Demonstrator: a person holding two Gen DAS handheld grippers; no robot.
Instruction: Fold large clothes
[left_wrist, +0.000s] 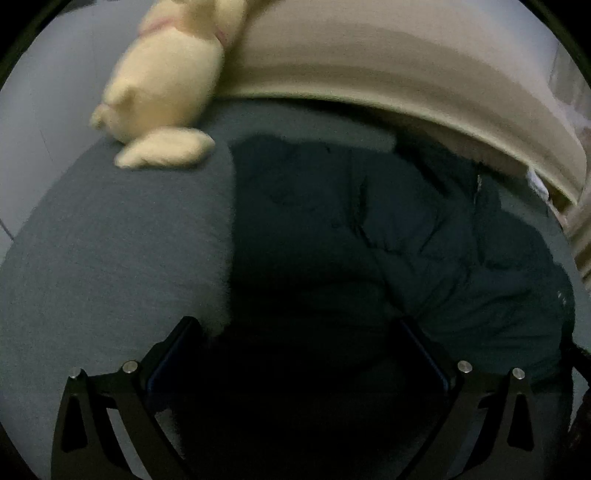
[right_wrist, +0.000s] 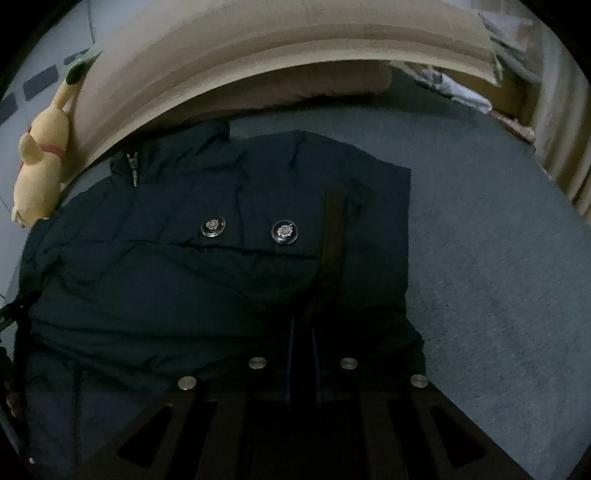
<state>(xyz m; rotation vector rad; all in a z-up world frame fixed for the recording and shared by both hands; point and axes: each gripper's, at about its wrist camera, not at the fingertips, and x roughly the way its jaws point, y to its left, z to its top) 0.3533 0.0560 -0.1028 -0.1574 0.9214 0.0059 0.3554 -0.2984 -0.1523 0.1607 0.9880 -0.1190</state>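
- A grey-blue bed sheet (right_wrist: 480, 258) fills the lower and middle part of both views; a beige padded headboard (right_wrist: 258, 48) arcs across the top of each.
- A pale yellow plush toy (left_wrist: 166, 85) leans against the headboard at the upper left of the left wrist view, and appears again at the far left edge of the right wrist view.
- A pale wall shows at the far left of both views.
- A dark navy padded jacket (right_wrist: 184, 277) lies flat on the sheet in the centre and left of the right wrist view. Its long axis runs from the bottom of the frame up towards the headboard, with the zipper pull and collar end at the top left.
- Two round metal snap buttons (right_wrist: 283, 232) sit side by side mid-frame.
- The left gripper (left_wrist: 295, 325) has its fingers spread wide above the jacket's dark fabric, holding nothing.
- The right gripper (right_wrist: 301, 328) has its fingers nearly together, pinching a fold of the jacket.
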